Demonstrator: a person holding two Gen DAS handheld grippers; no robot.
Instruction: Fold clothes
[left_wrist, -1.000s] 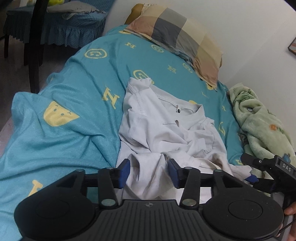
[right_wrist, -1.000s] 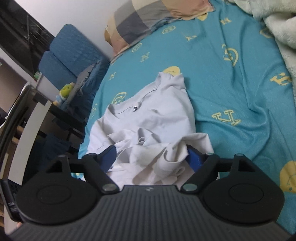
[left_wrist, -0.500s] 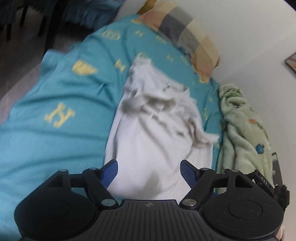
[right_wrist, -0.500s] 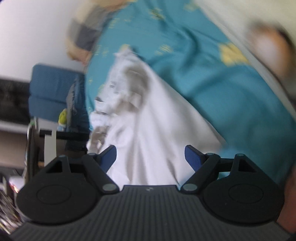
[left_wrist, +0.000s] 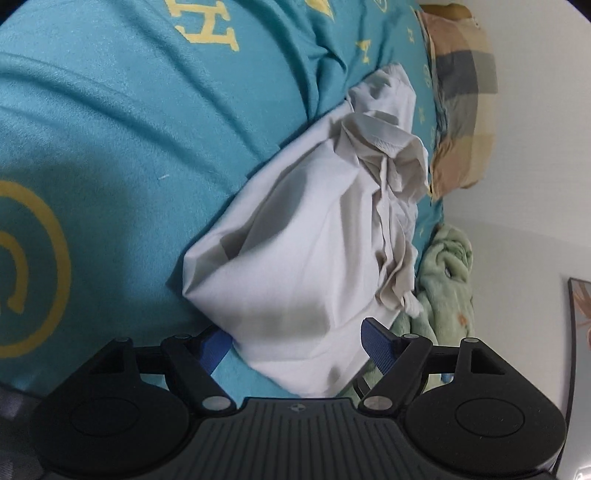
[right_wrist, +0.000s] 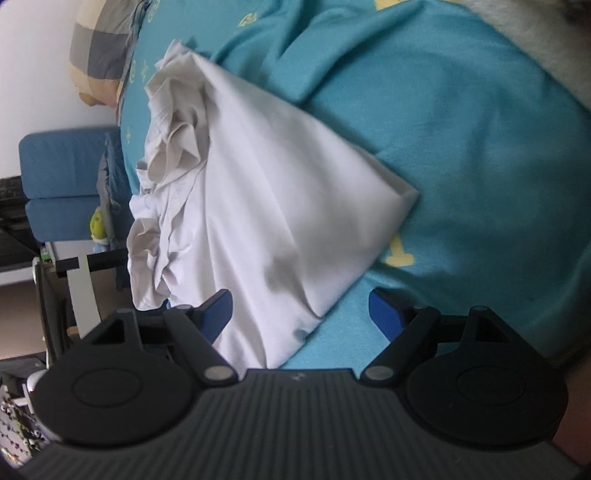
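The left gripper (left_wrist: 295, 341) has its jaws spread wide, with the near hem of the white shirt (left_wrist: 306, 258) lying between the blue pads and neither pad pressing it. The right gripper (right_wrist: 301, 312) is likewise spread wide over that hem, and its left pad seems to brush the cloth, though blur makes contact uncertain. The shirt lies on the teal bedsheet (left_wrist: 110, 129), its near half smooth and its far end bunched. Beyond the shirt sits a checked pillow (left_wrist: 461, 103); beside the shirt lies a green blanket (left_wrist: 443, 280).
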